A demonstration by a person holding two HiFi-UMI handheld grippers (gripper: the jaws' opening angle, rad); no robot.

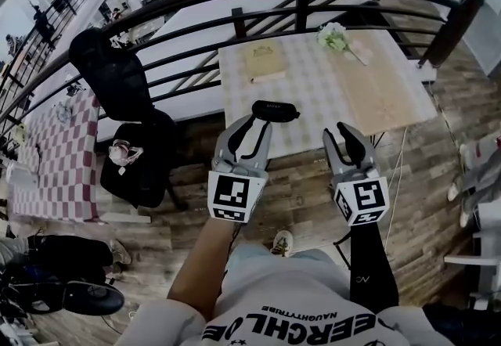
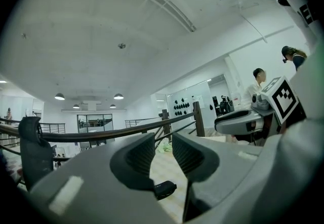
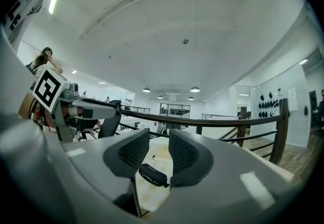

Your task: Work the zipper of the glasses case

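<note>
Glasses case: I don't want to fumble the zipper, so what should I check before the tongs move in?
1. Glasses case lying on the table, in both gripper views: ok.
2. Left tongs open, empty: ok.
3. Right tongs open, empty: ok.
4. Case held steady: not ok, neither tongs grip it.
5. Zipper pull located: cannot tell, too small.
6. Book apart from the case: ok.

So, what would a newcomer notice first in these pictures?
First, the left gripper and the right gripper, each with a marker cube, side by side in the middle of the head view, jaws apart and empty. Just beyond the left one, a black glasses case lies at the near edge of the checked table; a book and flowers lie farther back.
</note>
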